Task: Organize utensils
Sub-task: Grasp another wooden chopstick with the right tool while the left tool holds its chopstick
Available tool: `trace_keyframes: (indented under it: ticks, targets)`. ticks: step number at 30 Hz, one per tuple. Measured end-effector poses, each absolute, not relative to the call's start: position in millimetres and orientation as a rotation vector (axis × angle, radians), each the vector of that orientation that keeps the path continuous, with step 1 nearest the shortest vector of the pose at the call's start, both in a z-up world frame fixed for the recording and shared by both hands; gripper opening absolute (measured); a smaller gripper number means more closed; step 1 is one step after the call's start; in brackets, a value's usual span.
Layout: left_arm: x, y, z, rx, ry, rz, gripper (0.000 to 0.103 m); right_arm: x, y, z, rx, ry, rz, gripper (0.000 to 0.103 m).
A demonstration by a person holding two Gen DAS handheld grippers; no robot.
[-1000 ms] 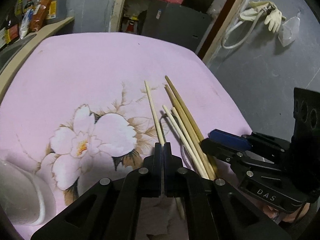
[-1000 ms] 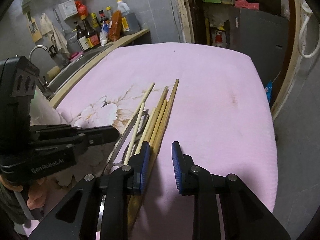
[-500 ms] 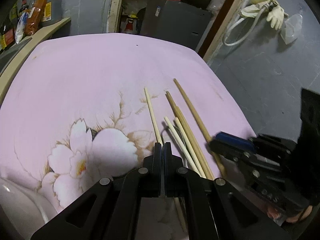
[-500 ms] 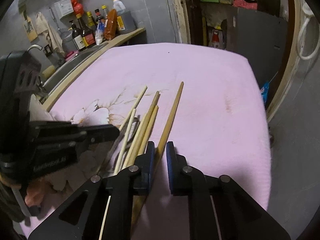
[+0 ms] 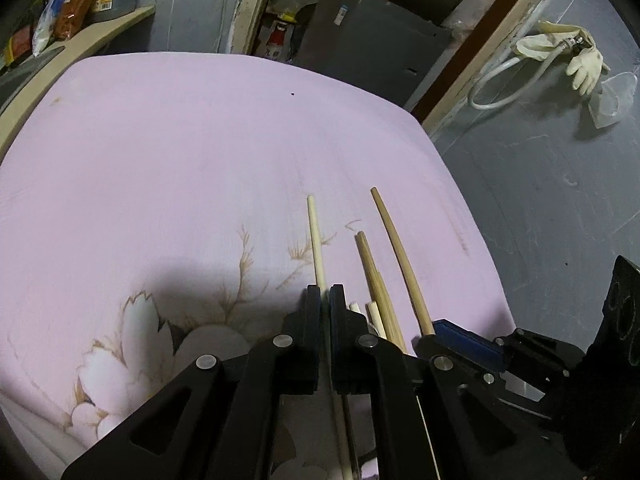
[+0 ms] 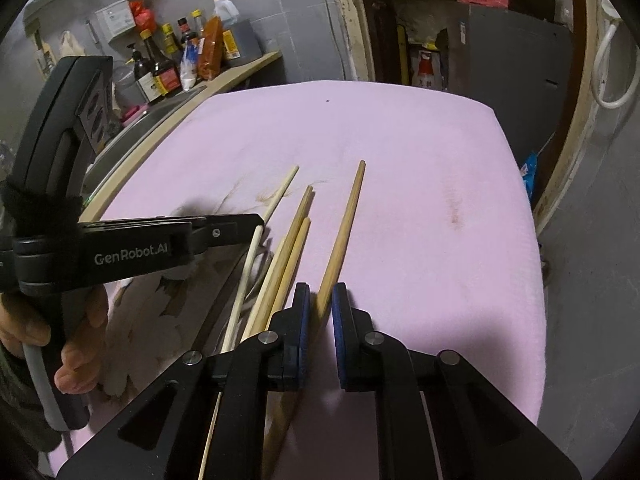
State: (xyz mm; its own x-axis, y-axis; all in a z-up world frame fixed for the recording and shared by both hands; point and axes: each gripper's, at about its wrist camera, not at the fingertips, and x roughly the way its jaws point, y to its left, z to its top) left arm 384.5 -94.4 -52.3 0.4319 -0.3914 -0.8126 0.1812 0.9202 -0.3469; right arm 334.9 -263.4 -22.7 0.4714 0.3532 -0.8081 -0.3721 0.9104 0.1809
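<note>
Though clamped, chopsticks (image 6: 340, 236) on pink cloth (image 6: 420, 168)

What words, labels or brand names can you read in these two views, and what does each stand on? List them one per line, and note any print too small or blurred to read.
"GenRobot.AI": white lettering on the side of the left gripper, seen from the right wrist view.
Labels on the sauce bottles on the counter: too small to read.
Sticker on the dark panel behind the table: blurred, unreadable.
</note>
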Motion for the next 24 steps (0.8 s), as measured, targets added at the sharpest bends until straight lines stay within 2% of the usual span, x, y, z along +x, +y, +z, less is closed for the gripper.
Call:
trace_keyframes:
  ticks: [15,20,24]
  targets:
    - [400.2,-99.1,-51.3,-0.207,1.140,-0.348,0.003,366.6,-262.2,-27.4,0.021,1.066,0.408,0.009]
    - [394.2,-93.2,-49.2,-0.231,1.151,-0.338,0.002,366.8,-273.0,-26.3,0.132,1.123,0.414,0.007]
    - [376.4,-81.1,-43.7,-0.251,1.109,-0.324,0.002,352.8,-279.9,-23.4,0.203,1.088,0.414,0.005]
